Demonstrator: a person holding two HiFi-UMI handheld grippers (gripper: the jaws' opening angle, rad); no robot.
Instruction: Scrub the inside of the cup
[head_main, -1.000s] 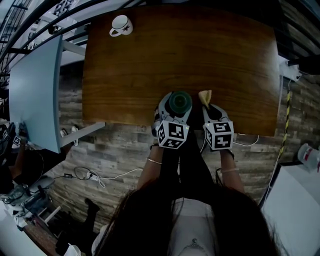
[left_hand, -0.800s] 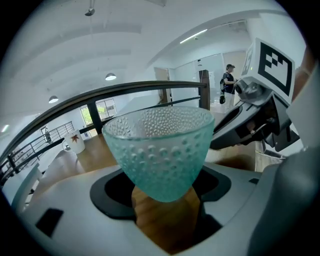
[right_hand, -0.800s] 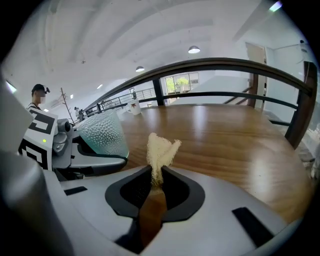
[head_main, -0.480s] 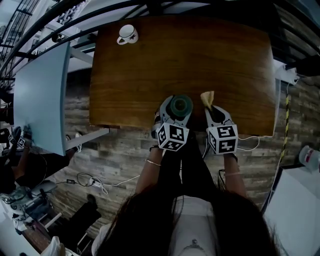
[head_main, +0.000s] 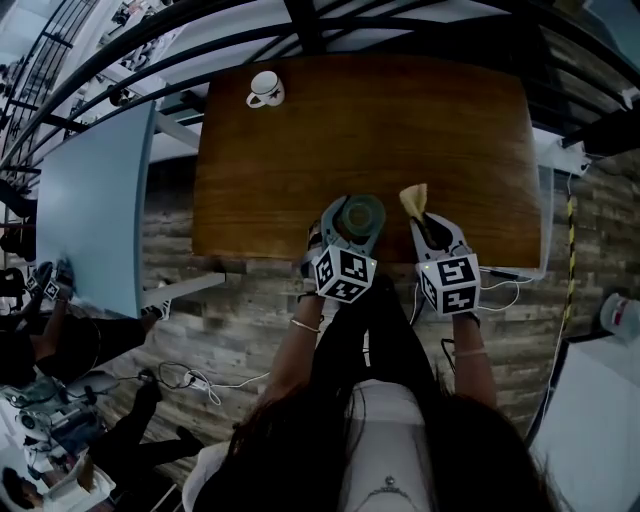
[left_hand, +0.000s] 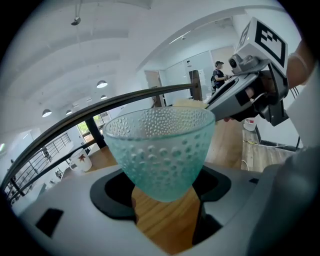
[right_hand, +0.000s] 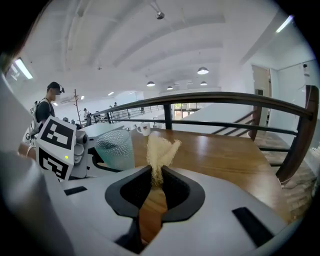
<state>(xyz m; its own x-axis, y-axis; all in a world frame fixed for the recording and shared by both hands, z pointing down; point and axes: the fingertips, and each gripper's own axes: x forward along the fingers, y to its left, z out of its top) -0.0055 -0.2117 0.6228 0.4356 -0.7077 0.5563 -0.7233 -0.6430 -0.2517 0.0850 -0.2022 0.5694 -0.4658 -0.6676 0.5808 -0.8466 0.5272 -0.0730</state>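
While left tool (left_hand: 165, 192) clamps the upright cup (left_hand: 159, 145), right tool (right_hand: 155, 179) pinches a sponge (right_hand: 161, 150).

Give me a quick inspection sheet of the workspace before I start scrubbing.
Surface: wooden table, dark brown.
Job's things: green dimpled cup; yellow cloth beside it, not yet inside.
Clutter: white mug at the far left corner.
Grippers: left gripper shut on the cup; right gripper shut on the cloth.
Cables: white cable on the floor; second cable below the table's near right edge.
Surroundings: pale blue panel at left; plank floor.
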